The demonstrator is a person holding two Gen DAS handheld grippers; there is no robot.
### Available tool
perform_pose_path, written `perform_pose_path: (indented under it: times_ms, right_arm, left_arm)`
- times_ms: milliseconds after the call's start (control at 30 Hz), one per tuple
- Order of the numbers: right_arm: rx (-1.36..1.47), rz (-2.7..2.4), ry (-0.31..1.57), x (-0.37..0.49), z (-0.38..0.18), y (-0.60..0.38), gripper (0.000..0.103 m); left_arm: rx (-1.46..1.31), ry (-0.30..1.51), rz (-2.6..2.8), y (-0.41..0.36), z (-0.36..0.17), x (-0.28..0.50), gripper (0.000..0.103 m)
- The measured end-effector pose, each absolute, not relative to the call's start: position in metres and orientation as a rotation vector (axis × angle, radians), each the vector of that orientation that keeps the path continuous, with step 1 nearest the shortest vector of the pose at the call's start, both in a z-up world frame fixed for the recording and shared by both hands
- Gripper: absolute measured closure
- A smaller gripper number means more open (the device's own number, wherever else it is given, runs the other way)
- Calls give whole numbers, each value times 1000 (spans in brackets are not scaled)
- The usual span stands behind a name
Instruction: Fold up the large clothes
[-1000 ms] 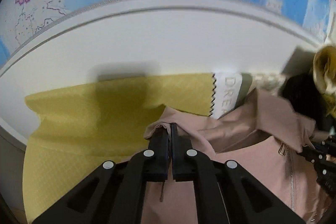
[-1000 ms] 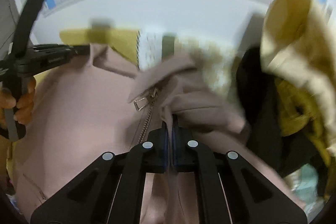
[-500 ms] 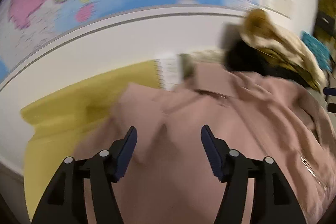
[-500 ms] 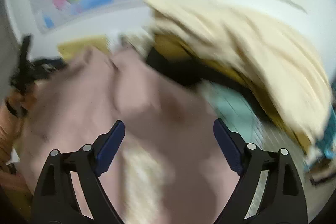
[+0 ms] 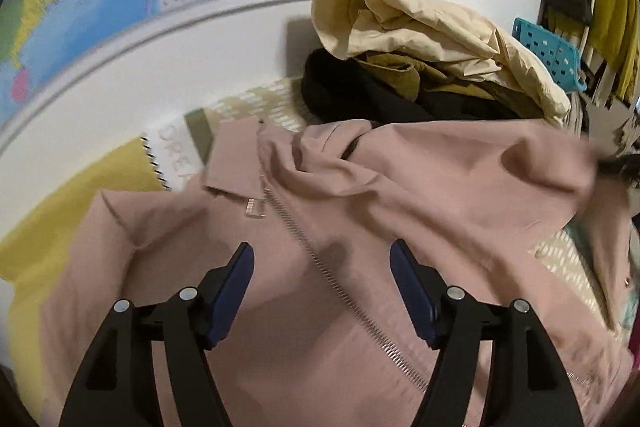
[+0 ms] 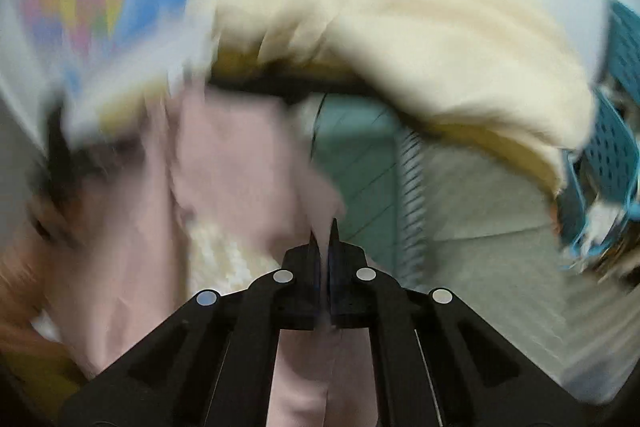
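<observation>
Two hand-held grippers: right [image 6: 325,227] has just clamped on the pink jacket [image 5: 360,227] spread on the bed, left [image 5: 322,267] hangs wide above the zip [image 5: 320,259]; pull taut before folding.

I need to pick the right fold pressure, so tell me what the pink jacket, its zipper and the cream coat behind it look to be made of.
Pink jacket: thin, smooth woven cloth, matte; it drapes in soft rounded creases. Probably a cotton or synthetic blend.
Zipper: silvery teeth that glint, likely metal.
Cream coat: crisper woven cloth, matte, holding sharper wrinkles; possibly cotton twill.
</observation>
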State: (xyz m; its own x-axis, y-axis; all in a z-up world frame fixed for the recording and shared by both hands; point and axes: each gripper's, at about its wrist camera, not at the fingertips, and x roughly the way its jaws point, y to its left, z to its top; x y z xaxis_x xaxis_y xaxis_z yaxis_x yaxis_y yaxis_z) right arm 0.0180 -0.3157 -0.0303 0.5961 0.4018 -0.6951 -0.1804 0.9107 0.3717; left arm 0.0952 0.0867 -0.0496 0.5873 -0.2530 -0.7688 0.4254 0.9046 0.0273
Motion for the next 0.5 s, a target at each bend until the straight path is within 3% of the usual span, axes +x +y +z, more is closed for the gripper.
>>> perform_pose_path:
  times_ms: [100,200,267,333,500]
  right_arm:
    - [364,268,794,2,-8,-362,100]
    - [336,235,876,6,-22,-366,95]
    - [311,210,952,10,-38,-366,86]
    - [258,185,988,12,-48,-358,45]
    - [154,178,878,-24,-34,-341,29]
  left_arm:
    - [236,870,-395,74,-59,107,35]
    - [234,888,-373,62,-67,120,35]
    - [239,901,-349,53,-75,132,35]
    - [225,924,-331,48,-81,143,35]
    - [238,953,-273,37,-87,158,35]
